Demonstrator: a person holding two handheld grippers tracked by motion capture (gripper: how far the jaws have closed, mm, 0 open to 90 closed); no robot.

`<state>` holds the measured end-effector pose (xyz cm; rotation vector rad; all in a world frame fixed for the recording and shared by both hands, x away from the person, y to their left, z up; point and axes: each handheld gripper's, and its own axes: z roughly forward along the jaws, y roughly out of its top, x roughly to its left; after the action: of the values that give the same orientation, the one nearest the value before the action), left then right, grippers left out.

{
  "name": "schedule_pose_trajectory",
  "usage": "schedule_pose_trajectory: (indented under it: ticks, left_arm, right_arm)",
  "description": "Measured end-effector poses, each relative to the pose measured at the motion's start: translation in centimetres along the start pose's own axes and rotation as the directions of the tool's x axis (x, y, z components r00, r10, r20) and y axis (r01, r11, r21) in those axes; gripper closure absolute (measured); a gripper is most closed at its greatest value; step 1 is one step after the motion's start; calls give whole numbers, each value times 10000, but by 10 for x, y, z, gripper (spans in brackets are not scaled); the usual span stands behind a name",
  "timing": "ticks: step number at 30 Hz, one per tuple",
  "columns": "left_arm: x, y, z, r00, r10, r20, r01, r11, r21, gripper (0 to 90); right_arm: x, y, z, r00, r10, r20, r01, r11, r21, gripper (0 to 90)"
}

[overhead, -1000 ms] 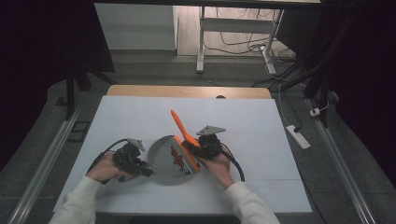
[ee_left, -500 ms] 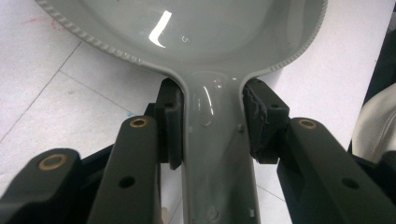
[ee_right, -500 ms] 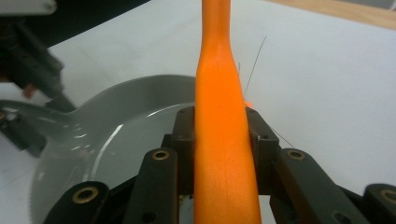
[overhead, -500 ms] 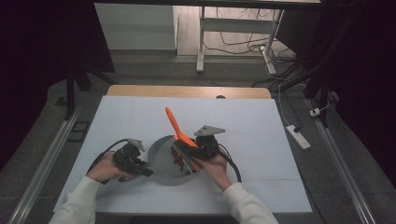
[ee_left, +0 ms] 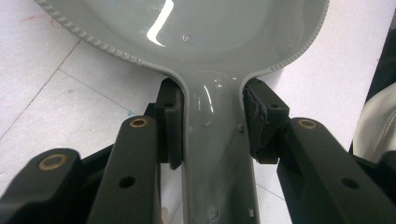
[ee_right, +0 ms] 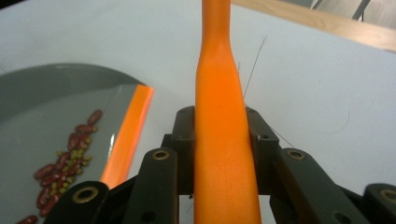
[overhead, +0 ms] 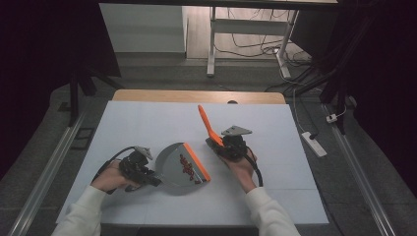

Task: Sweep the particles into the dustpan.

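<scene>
Two tools carry this job, and both sit over the white table (overhead: 147,123), so start with the big picture: you are sweeping spilled beans into a grey dustpan (overhead: 174,167) with an orange brush (overhead: 209,125), or so the layout suggests. The dustpan lies flat on the table in front of you, its orange lip (overhead: 196,161) facing your right hand, and your left gripper (overhead: 140,169) is pinching its handle (ee_left: 217,154) from both sides, pads pressed against the neck just below the bowl. Keep that squeeze firm and press the lip down onto the surface, because any gap there will probably let beans roll underneath. Your right gripper (overhead: 227,145) is clamped on the brush, jaws pressed against the flat of the orange handle (ee_right: 222,140), which stands tilted up and away from you, just beside the lip. The bristle end is hidden from all three cameras, so you cannot judge its contact by sight; go gently. A small heap of red and green beans (overhead: 187,166) already rests inside the pan near the lip; in the right gripper view they lie strung along the grey floor (ee_right: 70,154). Sweep toward the lip in short, low strokes, and tip the pan back slightly afterwards so nothing slides out.
</scene>
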<state>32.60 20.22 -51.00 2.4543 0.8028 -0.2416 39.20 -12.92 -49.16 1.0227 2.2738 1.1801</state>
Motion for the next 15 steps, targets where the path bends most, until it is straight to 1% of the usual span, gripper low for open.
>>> schedule_pose_trajectory:
  ticks: [1,2,4,8,11,15]
  left_arm:
    - [0,0,0,10000,1,0,-1,10000,-2,614]
    - [0,0,0,10000,1,6,-1,10000,4,614]
    - [0,0,0,10000,12,21,-12,10000,-10,614]
    - [-1,-2,-2,10000,8,4,-8,10000,-38,614]
    - [-2,-6,-4,10000,13,-19,-13,10000,-9,614]
    - [-2,-9,-4,10000,-2,-57,2,10000,-20,614]
  right_arm:
    - [0,0,0,10000,0,0,0,10000,0,701]
    - [0,-2,3,10000,-37,-36,38,9998,210,701]
    - [2,-3,5,9999,-90,-110,94,9994,344,701]
    - [5,-4,8,9995,-223,-210,233,9985,485,701]
    - [6,-4,9,9993,-298,-243,310,9983,502,701]
    - [11,-4,10,9986,-171,-506,195,9987,464,701]
